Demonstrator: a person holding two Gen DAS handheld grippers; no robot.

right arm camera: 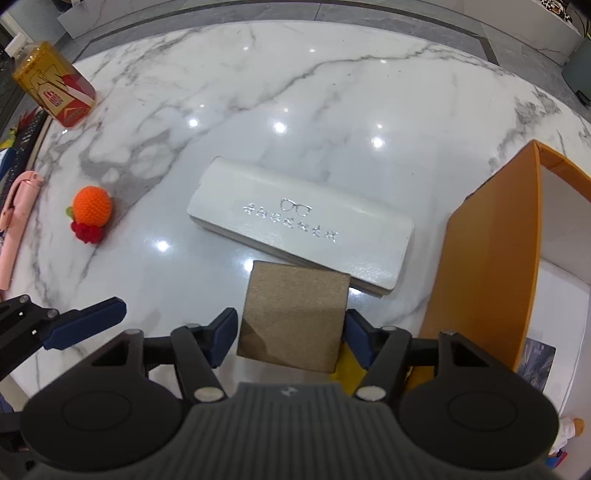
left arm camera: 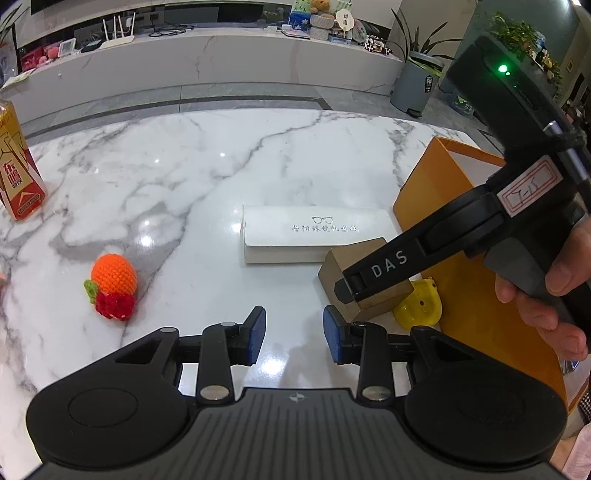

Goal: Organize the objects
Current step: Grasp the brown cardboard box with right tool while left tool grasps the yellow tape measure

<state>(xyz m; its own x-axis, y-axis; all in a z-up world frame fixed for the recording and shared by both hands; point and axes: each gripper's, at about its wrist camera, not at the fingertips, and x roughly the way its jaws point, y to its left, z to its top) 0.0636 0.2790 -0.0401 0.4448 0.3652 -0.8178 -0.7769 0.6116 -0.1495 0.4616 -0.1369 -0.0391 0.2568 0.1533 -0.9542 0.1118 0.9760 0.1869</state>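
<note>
Brown block (right arm camera: 295,314) sits between right fingers (right arm camera: 354,328), untouched; left fingers (left arm camera: 258,332) gape empty.

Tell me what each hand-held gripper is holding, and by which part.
Left hand-held gripper: nothing, open over bare table. Right hand-held gripper: its pads flank the brown box on two opposite sides; whether they grip it cannot be told.

I'm looking into what seems a home living room: a glossy marble tabletop (left arm camera: 184,166), a long marble media bench (left arm camera: 221,62) behind it carrying a white router (left arm camera: 116,35), a teddy bear (left arm camera: 320,6) and trinkets, beside potted plants (left arm camera: 421,40) and a pedal bin (left arm camera: 413,85)
</note>
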